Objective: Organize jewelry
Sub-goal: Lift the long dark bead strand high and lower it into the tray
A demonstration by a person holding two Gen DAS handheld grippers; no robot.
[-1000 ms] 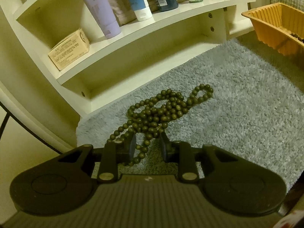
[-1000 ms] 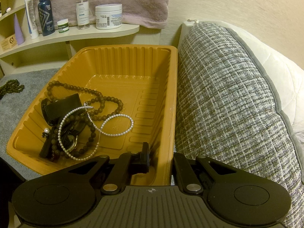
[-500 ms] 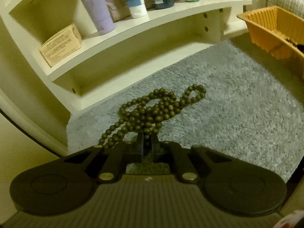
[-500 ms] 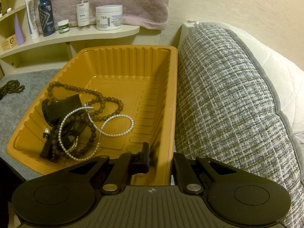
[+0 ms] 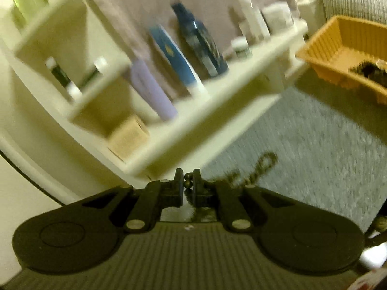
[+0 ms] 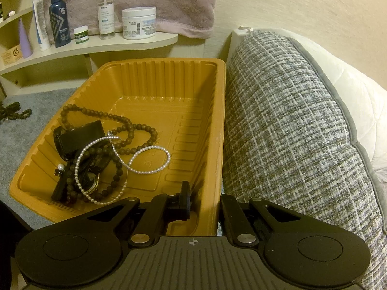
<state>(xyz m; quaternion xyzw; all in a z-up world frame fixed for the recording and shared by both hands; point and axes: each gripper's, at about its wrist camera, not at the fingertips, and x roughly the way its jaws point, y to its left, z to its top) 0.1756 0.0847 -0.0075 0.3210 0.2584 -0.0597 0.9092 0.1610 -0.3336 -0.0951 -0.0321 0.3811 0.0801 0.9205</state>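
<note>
My left gripper is shut on the dark green bead necklace; a few beads show between the fingers and the rest trails to the right over the grey rug, blurred. The necklace's far end also shows in the right wrist view. My right gripper is shut on the near right wall of the orange tray, one finger inside and one outside. The tray holds a brown bead necklace, a white pearl strand and a black watch. The tray shows at the right in the left wrist view.
A cream shelf unit with tubes and bottles stands behind the grey rug. A jar and spray bottle stand on the shelf beyond the tray. A grey woven cushion lies against the tray's right side.
My left gripper closed on the green necklace and has lifted and tilted up, dragging the beads off the rug. The right gripper and tray have not moved.
</note>
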